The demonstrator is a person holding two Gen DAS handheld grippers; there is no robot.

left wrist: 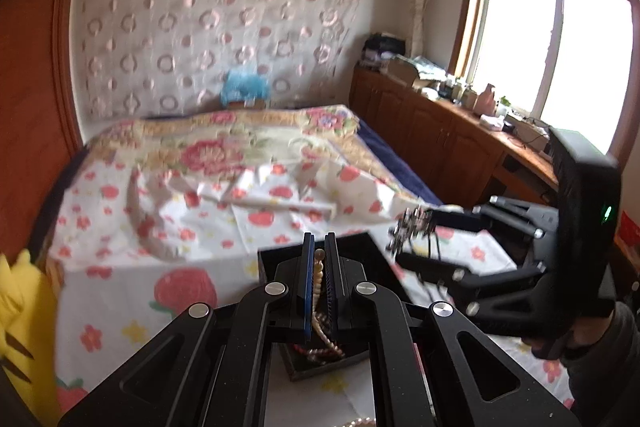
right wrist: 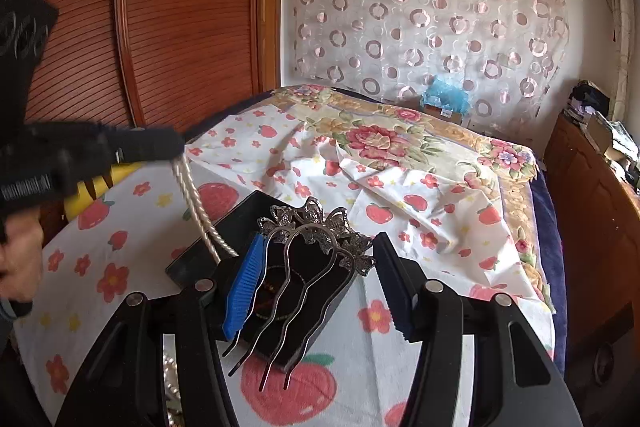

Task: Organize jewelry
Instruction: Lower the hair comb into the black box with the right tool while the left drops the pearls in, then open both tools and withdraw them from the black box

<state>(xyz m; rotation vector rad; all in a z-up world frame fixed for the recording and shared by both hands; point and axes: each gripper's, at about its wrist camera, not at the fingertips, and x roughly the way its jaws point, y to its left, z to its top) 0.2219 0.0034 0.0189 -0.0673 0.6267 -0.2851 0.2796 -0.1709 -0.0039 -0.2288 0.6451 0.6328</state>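
Note:
My left gripper (left wrist: pixel 319 247) is shut on a beaded necklace (left wrist: pixel 318 301), cream and pinkish beads that hang down into a black jewelry box (left wrist: pixel 276 255) on the strawberry-print cloth. In the right wrist view the left gripper (right wrist: pixel 176 147) holds the pale strand (right wrist: pixel 200 215) up from the box (right wrist: pixel 224 227). My right gripper (right wrist: pixel 320 251) is open. Two dark metal hairpins with butterfly ornaments (right wrist: pixel 308 227) hang between its fingers, over the box; whether a finger holds them is unclear. In the left wrist view the right gripper (left wrist: pixel 408 239) carries the ornaments (left wrist: pixel 408 227).
The strawberry-print cloth (right wrist: pixel 400 211) covers a bed with a floral quilt (right wrist: pixel 380 139). A pearl strand (right wrist: pixel 170 379) lies near the front edge. A yellow plush toy (left wrist: pixel 20 327) sits at the left. A wooden cabinet (left wrist: pixel 432 131) runs along the right, under the window.

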